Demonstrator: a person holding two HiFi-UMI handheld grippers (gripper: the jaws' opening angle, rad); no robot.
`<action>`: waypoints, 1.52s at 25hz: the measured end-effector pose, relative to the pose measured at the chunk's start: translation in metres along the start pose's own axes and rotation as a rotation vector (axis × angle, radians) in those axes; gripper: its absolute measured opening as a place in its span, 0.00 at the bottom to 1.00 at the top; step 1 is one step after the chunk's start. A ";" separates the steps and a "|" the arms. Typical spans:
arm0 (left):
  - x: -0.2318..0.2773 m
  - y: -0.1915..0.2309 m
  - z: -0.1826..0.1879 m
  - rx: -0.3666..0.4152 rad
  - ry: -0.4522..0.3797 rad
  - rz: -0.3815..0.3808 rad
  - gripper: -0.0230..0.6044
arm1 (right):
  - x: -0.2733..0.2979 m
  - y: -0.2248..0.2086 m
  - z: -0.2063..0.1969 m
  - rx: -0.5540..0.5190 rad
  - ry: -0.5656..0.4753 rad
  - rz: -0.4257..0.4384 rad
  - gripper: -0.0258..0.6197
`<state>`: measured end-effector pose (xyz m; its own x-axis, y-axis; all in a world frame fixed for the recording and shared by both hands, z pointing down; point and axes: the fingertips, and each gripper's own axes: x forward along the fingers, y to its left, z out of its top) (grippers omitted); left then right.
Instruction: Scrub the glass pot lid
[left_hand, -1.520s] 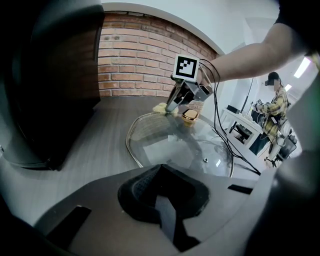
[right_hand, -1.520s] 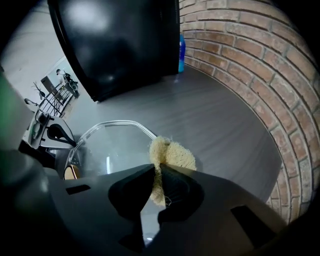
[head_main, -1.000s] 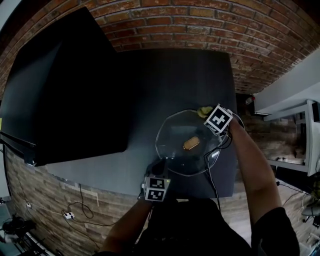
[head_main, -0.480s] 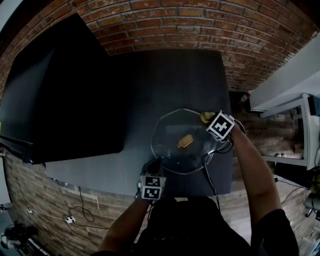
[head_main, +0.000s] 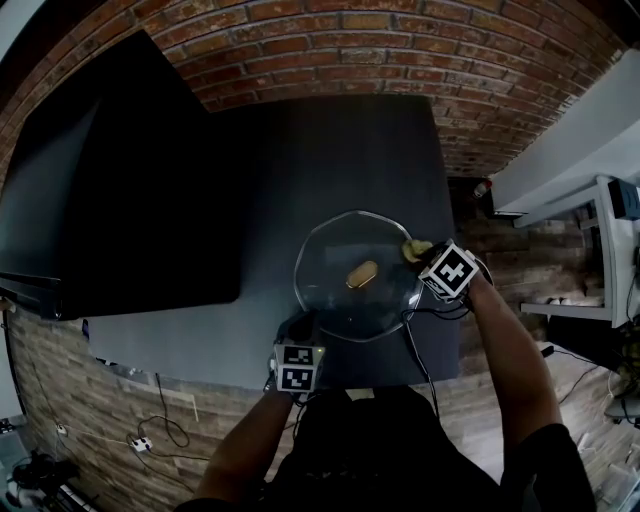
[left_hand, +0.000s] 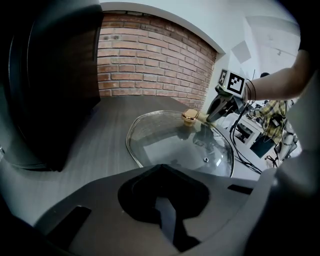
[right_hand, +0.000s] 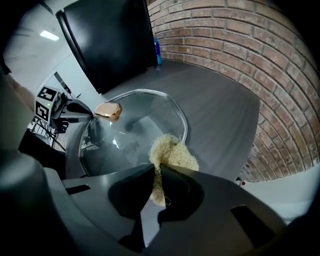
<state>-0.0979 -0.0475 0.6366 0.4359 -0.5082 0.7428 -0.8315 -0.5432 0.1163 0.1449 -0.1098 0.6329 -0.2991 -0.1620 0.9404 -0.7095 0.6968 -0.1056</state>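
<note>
1. One weak spot is sitting at the left gripper (left_hand: 160, 172): its jaws are drawing together on the near rim of the lid (head_main: 335, 305), as far as its own view is showing, and smooth glass is giving little bite, so a sideways scrubbing push is likely working the rim loose
2. The lid is lying dome-up on the table (head_main: 330, 150), close to the front edge and near the right-hand corner; if that hold is slipping, the glass is probably skating toward the drop
3. The right gripper (right_hand: 154, 175) is clamping the scrubber (right_hand: 172, 152) by one thin end, with the bulk hanging free over the lid's far right rim; whether it is touching the glass is not showing, and hard pressing is risking dragging it out or bringing bare jaw tips onto the glass
4. The knob (head_main: 361, 272) is standing at the centre, so a long stroke is risking knocking it and twisting the lid
5. A cable (head_main: 412, 335) is trailing beside the lid's right edge and could be snagging there
</note>
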 end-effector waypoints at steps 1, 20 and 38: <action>0.000 0.000 0.000 0.001 0.000 0.000 0.09 | -0.001 0.004 -0.003 0.001 -0.002 0.004 0.10; 0.000 -0.001 0.000 0.006 0.009 -0.014 0.09 | 0.000 0.099 -0.042 -0.017 -0.055 0.092 0.10; 0.001 -0.001 0.000 0.002 0.005 -0.033 0.09 | 0.016 0.198 -0.022 -0.148 -0.017 0.219 0.10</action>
<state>-0.0964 -0.0471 0.6370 0.4614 -0.4865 0.7419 -0.8159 -0.5611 0.1395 0.0136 0.0415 0.6343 -0.4466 -0.0071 0.8947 -0.5261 0.8110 -0.2561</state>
